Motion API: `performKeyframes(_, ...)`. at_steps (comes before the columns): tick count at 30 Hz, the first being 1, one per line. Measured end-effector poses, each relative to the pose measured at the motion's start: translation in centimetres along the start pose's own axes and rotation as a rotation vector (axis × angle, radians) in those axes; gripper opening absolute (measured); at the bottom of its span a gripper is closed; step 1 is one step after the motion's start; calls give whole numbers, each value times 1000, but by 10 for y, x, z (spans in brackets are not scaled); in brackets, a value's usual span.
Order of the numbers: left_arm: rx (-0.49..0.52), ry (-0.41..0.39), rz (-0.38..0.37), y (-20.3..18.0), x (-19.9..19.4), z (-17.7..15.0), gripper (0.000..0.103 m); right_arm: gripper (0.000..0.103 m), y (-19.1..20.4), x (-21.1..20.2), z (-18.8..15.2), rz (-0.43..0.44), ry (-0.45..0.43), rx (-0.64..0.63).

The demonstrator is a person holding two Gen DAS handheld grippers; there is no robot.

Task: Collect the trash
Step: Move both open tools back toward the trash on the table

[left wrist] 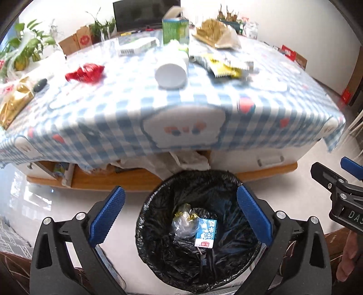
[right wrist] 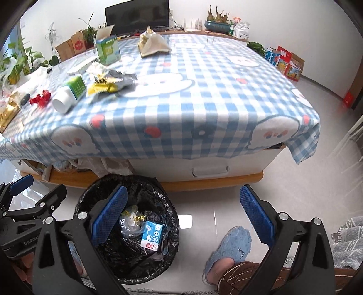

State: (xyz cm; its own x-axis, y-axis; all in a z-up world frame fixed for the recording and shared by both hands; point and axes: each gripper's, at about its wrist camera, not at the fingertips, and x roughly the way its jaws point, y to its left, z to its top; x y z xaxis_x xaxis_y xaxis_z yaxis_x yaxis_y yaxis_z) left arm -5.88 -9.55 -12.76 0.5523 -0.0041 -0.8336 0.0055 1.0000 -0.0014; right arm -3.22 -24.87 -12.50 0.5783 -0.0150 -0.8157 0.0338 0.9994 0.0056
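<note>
A bin with a black liner [left wrist: 226, 181] [right wrist: 163, 204] stands on the floor in front of the table. A blue milk carton [left wrist: 205, 233] [right wrist: 152, 234] and a clear wrapper [left wrist: 181, 224] lie in it. My left gripper [left wrist: 181, 213] is open and empty above the bin. My right gripper [right wrist: 183, 215] is open and empty, to the right of the bin over the floor. On the checked tablecloth [right wrist: 204, 95] lie a red wrapper [left wrist: 85, 72] [right wrist: 40, 99], a white cup [left wrist: 171, 74] [right wrist: 65, 97], yellow wrappers [left wrist: 224, 68] [right wrist: 106, 87], a green box [left wrist: 175, 29] [right wrist: 107, 50] and a gold packet [left wrist: 13, 102].
A paper bag with gold contents [right wrist: 152, 44] sits far back on the table. Plants [left wrist: 22, 50] stand at the left. A foot in a blue slipper [right wrist: 229, 247] is beside the bin. Boxes [right wrist: 285, 63] sit on the floor at the right. A dark screen [right wrist: 138, 15] stands behind the table.
</note>
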Motion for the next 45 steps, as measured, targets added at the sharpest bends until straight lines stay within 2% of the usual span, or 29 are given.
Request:
performKeyframes(7,28,-22,8,4,-29,12,97,95,11,-29,14,37,-32,0)
performKeyframes(16,-5,-47,-6,18,-68,18,97,95,23,-58,26,26,-81,-32)
performKeyframes(30,-59,-96,27,44,-109,29,97,95,49,-93,40,39,-130,-69)
performKeyframes(37,-77,-94,52,61,-117,35,97,95,62,-101,48,55,-143,-81)
performKeyframes(45,-127,-80,64,100,-110,66,97,95,80,-94,79,88,-149,-90)
